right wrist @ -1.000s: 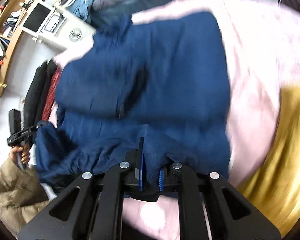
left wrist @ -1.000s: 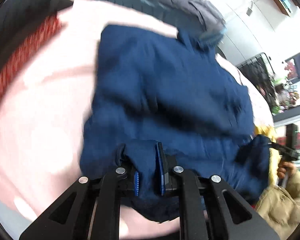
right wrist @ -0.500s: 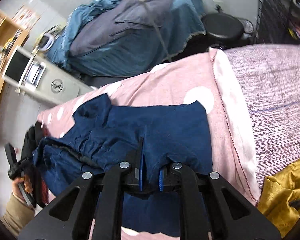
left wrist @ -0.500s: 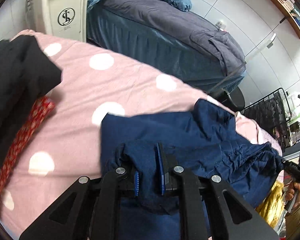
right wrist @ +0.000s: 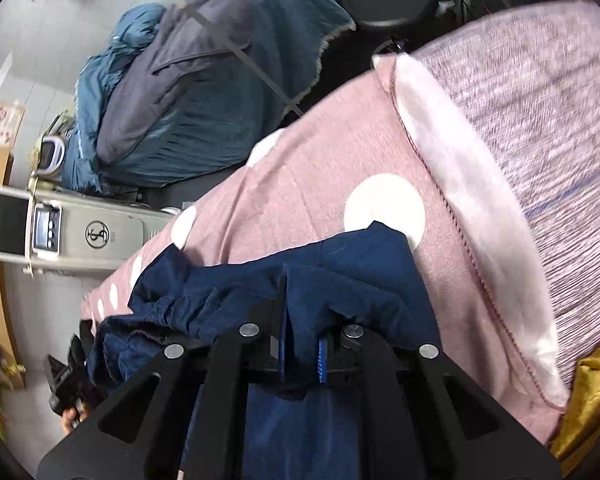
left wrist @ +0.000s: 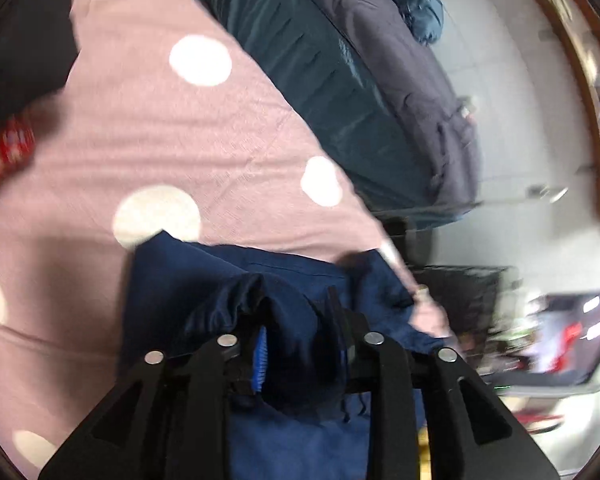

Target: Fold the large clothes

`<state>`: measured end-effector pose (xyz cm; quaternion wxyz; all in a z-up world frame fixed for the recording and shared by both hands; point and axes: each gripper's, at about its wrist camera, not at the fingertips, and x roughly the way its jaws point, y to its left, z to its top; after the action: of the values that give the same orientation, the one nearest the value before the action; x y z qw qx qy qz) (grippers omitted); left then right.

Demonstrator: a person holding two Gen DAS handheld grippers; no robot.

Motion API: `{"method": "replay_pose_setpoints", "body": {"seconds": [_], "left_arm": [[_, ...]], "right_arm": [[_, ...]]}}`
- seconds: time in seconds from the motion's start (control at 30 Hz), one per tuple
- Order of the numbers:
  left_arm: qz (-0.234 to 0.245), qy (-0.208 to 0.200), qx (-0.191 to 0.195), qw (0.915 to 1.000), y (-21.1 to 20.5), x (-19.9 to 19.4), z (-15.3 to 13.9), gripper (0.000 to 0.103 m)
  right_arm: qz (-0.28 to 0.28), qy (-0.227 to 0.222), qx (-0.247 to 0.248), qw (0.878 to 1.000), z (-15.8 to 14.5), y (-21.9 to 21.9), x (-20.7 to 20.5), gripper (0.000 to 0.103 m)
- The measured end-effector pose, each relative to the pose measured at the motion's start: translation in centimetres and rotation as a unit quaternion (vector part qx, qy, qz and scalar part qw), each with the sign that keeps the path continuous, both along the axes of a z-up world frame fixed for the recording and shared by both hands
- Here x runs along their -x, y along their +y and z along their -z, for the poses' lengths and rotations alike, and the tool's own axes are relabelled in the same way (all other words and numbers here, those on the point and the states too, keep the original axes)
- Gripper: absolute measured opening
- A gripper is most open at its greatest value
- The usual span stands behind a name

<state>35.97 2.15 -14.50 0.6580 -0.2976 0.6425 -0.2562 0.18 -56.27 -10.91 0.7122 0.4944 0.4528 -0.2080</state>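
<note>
A navy blue garment (left wrist: 220, 280) lies doubled over on a pink bedcover with white dots (left wrist: 180, 140). My left gripper (left wrist: 300, 344) hovers low over the garment's near edge. Its jaws are opening: a bunched fold of the cloth still sits between them, but the left blue pad shows bare. In the right wrist view the same navy garment (right wrist: 340, 264) covers the pink cover (right wrist: 320, 168), and my right gripper (right wrist: 302, 356) is shut on a pinch of its hem. The other gripper and a hand show small at the lower left (right wrist: 66, 380).
A teal and grey bedding pile (right wrist: 204, 92) lies beyond the bed's far edge, beside a white appliance (right wrist: 80, 236) and a black stool (right wrist: 392, 0). A mauve striped blanket (right wrist: 540, 100) and a yellow garment (right wrist: 592, 392) lie right. Black (left wrist: 12, 80) and red clothes (left wrist: 4, 148) lie left.
Both grippers carried the navy hem across the bed, so the garment now lies folded over itself. The left jaws have spread apart; the right jaws stay pinched.
</note>
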Motion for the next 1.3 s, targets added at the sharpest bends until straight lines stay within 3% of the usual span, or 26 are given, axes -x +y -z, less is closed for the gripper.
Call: {"method": "replay_pose_setpoints", "body": {"seconds": [0.07, 0.17, 0.2, 0.23, 0.27, 0.3, 0.37, 0.47, 0.5, 0.53, 0.57, 0.6, 0.67, 0.73, 0.8, 0.87, 0.9, 0.97, 1.03, 1.1, 1.13, 1.23, 1.3], "left_arm": [[-0.017, 0.038, 0.057, 0.9976, 1.6, -0.3, 0.5, 0.031], [-0.027, 0.06, 0.099, 0.9929, 3.2, -0.3, 0.4, 0.037], [-0.037, 0.049, 0.095, 0.9936, 4.3, -0.2, -0.2, 0.053], [-0.053, 0.033, 0.082, 0.9947, 5.4, -0.3, -0.9, 0.076], [-0.071, 0.016, 0.071, 0.9949, 6.6, -0.3, -1.5, 0.083], [-0.094, -0.018, 0.052, 0.994, 8.6, -0.3, -2.4, 0.085], [-0.091, -0.033, 0.016, 0.9952, 10.1, -0.1, -3.2, 0.085], [-0.038, -0.058, -0.064, 0.9955, 9.7, 1.9, -4.1, 0.085], [-0.008, -0.08, -0.097, 0.992, 8.6, 3.3, -4.6, 0.085], [0.016, -0.104, -0.123, 0.9869, 7.8, 4.6, -5.1, 0.085], [0.037, -0.128, -0.146, 0.9803, 6.8, 6.0, -5.6, 0.085], [0.06, -0.161, -0.171, 0.9703, 5.3, 8.0, -6.2, 0.085], [0.09, -0.21, -0.198, 0.9533, 2.5, 11.6, -6.9, 0.086], [0.111, -0.235, -0.218, 0.9407, 0.1, 14.9, -6.5, 0.088], [0.125, -0.245, -0.223, 0.9352, -2.1, 17.4, -5.8, 0.088], [0.135, -0.257, -0.229, 0.9294, -4.5, 19.8, -5.1, 0.088], [0.142, -0.262, -0.237, 0.9245, -5.6, 20.5, -4.5, 0.088], [0.164, -0.267, -0.25, 0.9163, -7.7, 21.8, -3.6, 0.088], [0.188, -0.282, -0.27, 0.9011, -9.6, 22.7, -2.7, 0.088], [0.193, -0.29, -0.298, 0.8889, -10.3, 22.3, -1.7, 0.089], [0.192, -0.28, -0.304, 0.89, -10.4, 21.6, -0.9, 0.093], [0.159, -0.242, -0.295, 0.9106, -9.4, 18.8, 0.3, 0.094], [0.144, -0.228, -0.302, 0.9143, -9.1, 16.6, 0.7, 0.094]], "right_arm": [[0.013, 0.001, -0.02, 1.0, 1.1, -0.4, -0.1, 0.011], [0.027, 0.003, -0.045, 0.999, 2.6, -0.8, -0.4, 0.011], [0.034, 0.005, -0.054, 0.998, 3.0, -1.0, -0.4, 0.011], [0.042, 0.005, -0.064, 0.997, 3.4, -1.2, -0.3, 0.012], [0.052, 0.003, -0.081, 0.995, 3.9, -1.5, -0.1, 0.012], [0.065, -0.002, -0.098, 0.993, 4.4, -1.8, 0.1, 0.012], [0.084, -0.008, -0.124, 0.989, 5.0, -2.2, 0.5, 0.012], [0.101, -0.026, -0.158, 0.982, 5.1, -2.5, 1.0, 0.024], [0.112, -0.044, -0.173, 0.978, 4.8, -2.5, 1.4, 0.029], [0.12, -0.063, -0.182, 0.974, 4.5, -2.4, 1.8, 0.042], [0.128, -0.089, -0.188, 0.97, 3.9, -2.2, 2.4, 0.054], [0.131, -0.104, -0.186, 0.968, 3.2, -1.9, 2.9, 0.058], [0.124, -0.115, -0.14, 0.976, 0.9, -1.0, 4.3, 0.065], [0.088, -0.088, -0.043, 0.991, -2.0, 0.7, 5.3, 0.066], [0.03, -0.052, 0.056, 0.997, -4.3, 3.3, 5.6, 0.071], [-0.065, -0.011, 0.159, 0.985, -5.8, 7.9, 5.3, 0.071], [-0.102, -0.002, 0.185, 0.977, -5.9, 9.6, 5.4, 0.071], [-0.191, 0.03, 0.256, 0.947, -5.5, 14.5, 5.3, 0.071], [-0.241, 0.052, 0.291, 0.924, -4.1, 17.5, 5.5, 0.071], [-0.254, 0.089, 0.29, 0.918, -1.8, 18.2, 5.3, 0.071], [-0.249, 0.103, 0.285, 0.92, -1.1, 17.9, 5.3, 0.071], [-0.221, 0.099, 0.254, 0.936, 0.5, 15.7, 5.1, 0.071], [-0.212, 0.1, 0.254, 0.939, 0.7, 14.4, 4.5, 0.071]]}}
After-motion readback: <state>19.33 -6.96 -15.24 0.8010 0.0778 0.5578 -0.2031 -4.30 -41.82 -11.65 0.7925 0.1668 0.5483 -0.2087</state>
